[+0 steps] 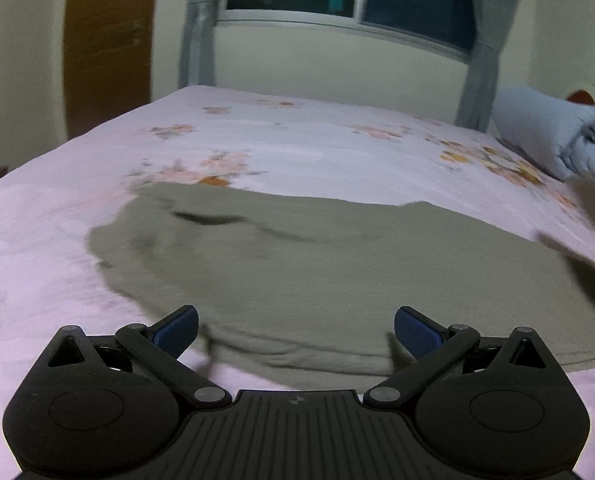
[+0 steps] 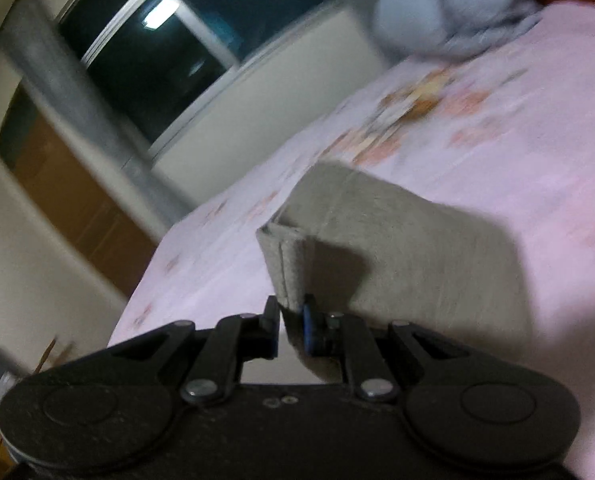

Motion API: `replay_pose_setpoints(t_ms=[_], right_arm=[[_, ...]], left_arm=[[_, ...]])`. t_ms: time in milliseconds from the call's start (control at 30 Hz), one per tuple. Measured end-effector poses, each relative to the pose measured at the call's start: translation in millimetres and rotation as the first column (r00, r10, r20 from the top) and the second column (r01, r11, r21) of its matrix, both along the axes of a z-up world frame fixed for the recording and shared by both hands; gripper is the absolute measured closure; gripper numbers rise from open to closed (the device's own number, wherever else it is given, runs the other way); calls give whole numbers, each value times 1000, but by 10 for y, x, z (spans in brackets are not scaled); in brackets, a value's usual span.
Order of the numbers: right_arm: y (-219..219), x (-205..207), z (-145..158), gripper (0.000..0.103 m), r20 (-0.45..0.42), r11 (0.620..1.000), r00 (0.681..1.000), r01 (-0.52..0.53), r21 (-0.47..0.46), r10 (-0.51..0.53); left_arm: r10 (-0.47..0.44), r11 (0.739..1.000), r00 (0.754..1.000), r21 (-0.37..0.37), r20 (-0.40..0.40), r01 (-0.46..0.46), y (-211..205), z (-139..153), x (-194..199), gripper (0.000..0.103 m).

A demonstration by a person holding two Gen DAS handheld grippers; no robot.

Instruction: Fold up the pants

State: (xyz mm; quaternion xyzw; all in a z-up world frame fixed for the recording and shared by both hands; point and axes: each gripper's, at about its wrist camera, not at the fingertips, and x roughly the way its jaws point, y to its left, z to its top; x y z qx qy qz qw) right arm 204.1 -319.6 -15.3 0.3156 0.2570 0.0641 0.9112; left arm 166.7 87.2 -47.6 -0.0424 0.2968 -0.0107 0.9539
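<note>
Across the pink bed, pants run left-right; left gripper wide, right gripper pinching them.

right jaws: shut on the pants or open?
Shut on the pants: the right gripper pinches a hemmed olive edge, lifted off the bed sheet.

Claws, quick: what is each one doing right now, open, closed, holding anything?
Left claw: open, empty, hovering over the grey-green pants.
Right claw: closed on the hem edge of the pants, lifting it.
</note>
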Motion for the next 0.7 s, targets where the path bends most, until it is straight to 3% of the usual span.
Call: replay_pose_setpoints(t_ms=[167, 267, 567, 633, 700], right_arm=[[745, 235, -645, 100, -165, 989, 976, -147, -31, 140], [772, 153, -864, 100, -179, 990, 974, -144, -13, 139], [729, 25, -518, 100, -48, 978, 977, -208, 6, 208], [833, 50, -454, 103, -15, 959, 959, -282, -8, 282], [1003, 142, -489, 103, -47, 935, 936, -350, -62, 348]], left_arm=[[39, 999, 999, -9, -9, -39, 285, -34, -45, 0], [50, 999, 999, -10, -12, -50, 385, -54, -58, 0], [37, 999, 999, -8, -5, -37, 254, -34, -11, 0], [25, 1000, 1000, -13, -6, -25, 193, -21, -14, 0], [14, 1000, 1000, -11, -13, -15, 133, -16, 0, 0]])
